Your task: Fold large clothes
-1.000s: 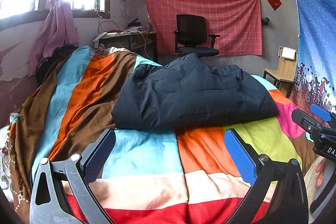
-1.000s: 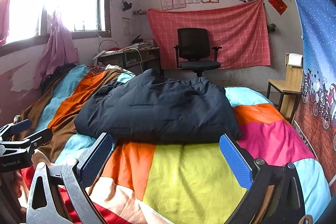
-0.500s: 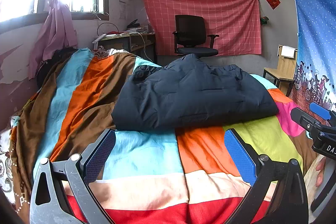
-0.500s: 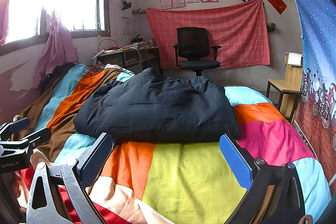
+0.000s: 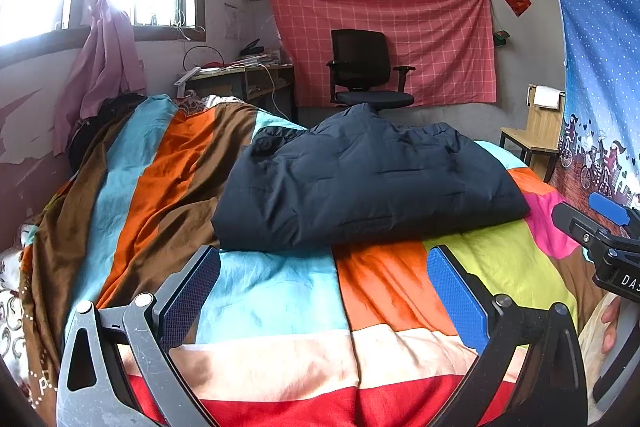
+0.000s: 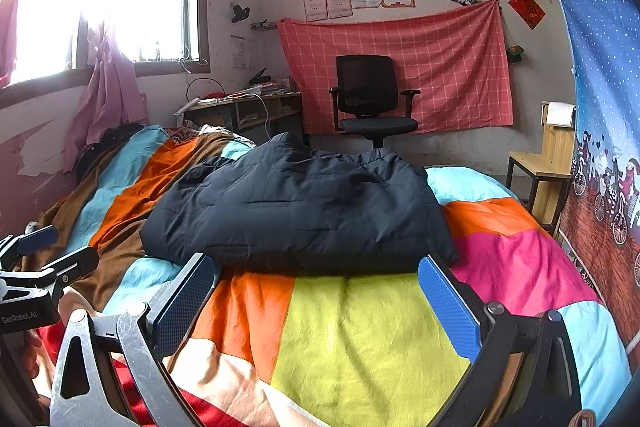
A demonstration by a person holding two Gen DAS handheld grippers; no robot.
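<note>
Lying crosswise, folded jacket (image 5: pixel 368 183)

Each hand-held gripper (image 5: pixel 323 297) has grey arms, blue ribbed pads (image 5: pixel 456 301).

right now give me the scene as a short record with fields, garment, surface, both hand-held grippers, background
garment: dark navy padded jacket, lying in a folded bundle
surface: bed with a multicoloured patchwork bedspread; jacket rests on it
left hand-held gripper: open, empty, above the bedspread short of the jacket
right hand-held gripper: open, empty, pointed at the jacket's near edge
contact: neither gripper touches the jacket
background: black office chair before a red checked cloth on the wall; window at left; wooden chair at right
</note>
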